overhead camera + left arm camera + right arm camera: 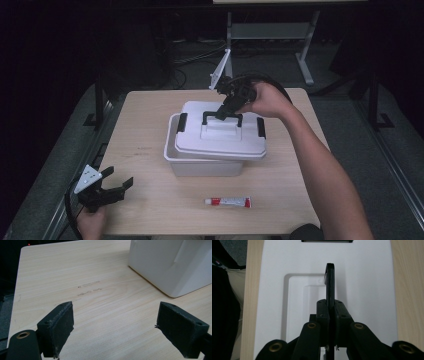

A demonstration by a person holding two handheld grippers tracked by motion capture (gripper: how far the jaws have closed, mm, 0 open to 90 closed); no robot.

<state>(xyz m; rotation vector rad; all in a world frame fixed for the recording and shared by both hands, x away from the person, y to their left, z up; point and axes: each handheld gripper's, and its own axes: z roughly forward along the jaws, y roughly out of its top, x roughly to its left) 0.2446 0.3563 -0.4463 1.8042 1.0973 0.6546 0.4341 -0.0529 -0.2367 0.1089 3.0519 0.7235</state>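
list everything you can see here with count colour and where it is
storage box: 1, white, middle of the table
lid: 1, white with black side latches, sitting askew on the box, shifted toward the right
lid handle: 1, black, raised upright on top of the lid
tube: 1, white and red, lying flat on the table in front of the box
table: 1, light wood
metal frame: 1, grey, on the floor beyond the table
left gripper: 1, black, jaws open, holding nothing, at the near left corner of the table
right gripper: 1, black, shut on the lid handle
forearms: 2, coming in from the near edge
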